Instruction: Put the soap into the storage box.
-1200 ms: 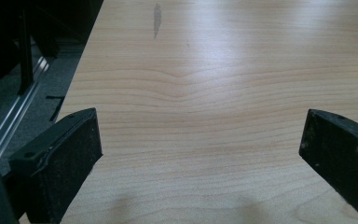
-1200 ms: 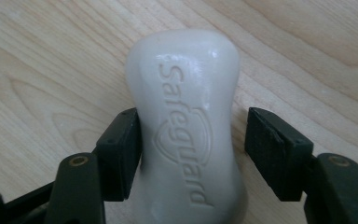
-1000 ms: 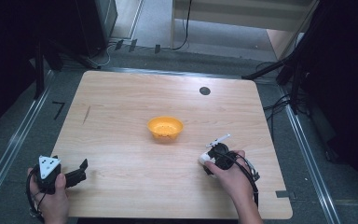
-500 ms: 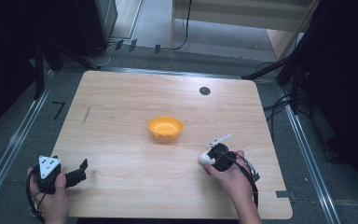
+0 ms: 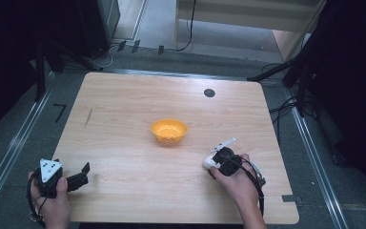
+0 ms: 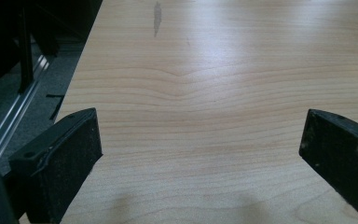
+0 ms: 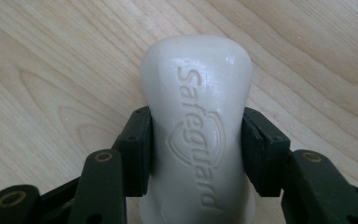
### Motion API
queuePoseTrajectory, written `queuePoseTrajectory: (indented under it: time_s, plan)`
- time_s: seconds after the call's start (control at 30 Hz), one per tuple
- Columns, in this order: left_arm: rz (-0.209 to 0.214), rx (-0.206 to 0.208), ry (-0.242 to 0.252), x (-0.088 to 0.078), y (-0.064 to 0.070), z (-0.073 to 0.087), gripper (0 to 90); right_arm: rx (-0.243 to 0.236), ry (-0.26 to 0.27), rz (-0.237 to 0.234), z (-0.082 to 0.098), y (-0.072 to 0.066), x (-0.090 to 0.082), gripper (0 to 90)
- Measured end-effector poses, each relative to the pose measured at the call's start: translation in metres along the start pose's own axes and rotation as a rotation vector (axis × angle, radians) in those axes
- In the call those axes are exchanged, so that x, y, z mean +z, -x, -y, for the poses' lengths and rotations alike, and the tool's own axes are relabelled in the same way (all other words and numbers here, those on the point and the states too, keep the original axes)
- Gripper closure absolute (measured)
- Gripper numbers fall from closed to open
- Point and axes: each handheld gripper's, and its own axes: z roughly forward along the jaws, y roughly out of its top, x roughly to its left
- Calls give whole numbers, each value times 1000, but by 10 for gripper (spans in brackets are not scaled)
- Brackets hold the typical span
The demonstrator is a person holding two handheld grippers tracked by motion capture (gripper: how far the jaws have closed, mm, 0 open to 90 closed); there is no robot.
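At the tabletop's (image 5: 124,105) near left corner the left gripper (image 5: 78,177) rests with its jaws spread wide over bare wood, holding nothing. Toward the middle sits an orange bowl (image 5: 169,131), apparently empty. Right of it, nearer the front edge, the right gripper (image 7: 196,149) is clamped on both sides of a white bar of soap (image 7: 196,135), low over the wood. The likely trouble is the soap itself: smooth and rounded, squeezed only across its waist, it could squirt forward out of the pads if the hand tilts or tightens, and skid across the tabletop
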Motion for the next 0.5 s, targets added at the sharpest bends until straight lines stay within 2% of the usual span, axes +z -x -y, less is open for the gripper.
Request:
queuePoseTrajectory:
  time_s: [0.03, 0.13, 0.47, 0.5]
  plan:
    - [0, -1, 0, 0, 0, 0, 0, -22, -8, -12, -1, 0, 0, 511]
    - [1, -4, 0, 0, 0, 0, 0, -42, -12, -15, -2, 0, -1, 512]
    - [4, -5, -1, 0, -1, 0, 0, -101, 13, -32, -13, 3, -18, 513]
    - [4, -5, -2, 0, -1, 0, 0, -120, 18, -29, -16, 4, -21, 513]
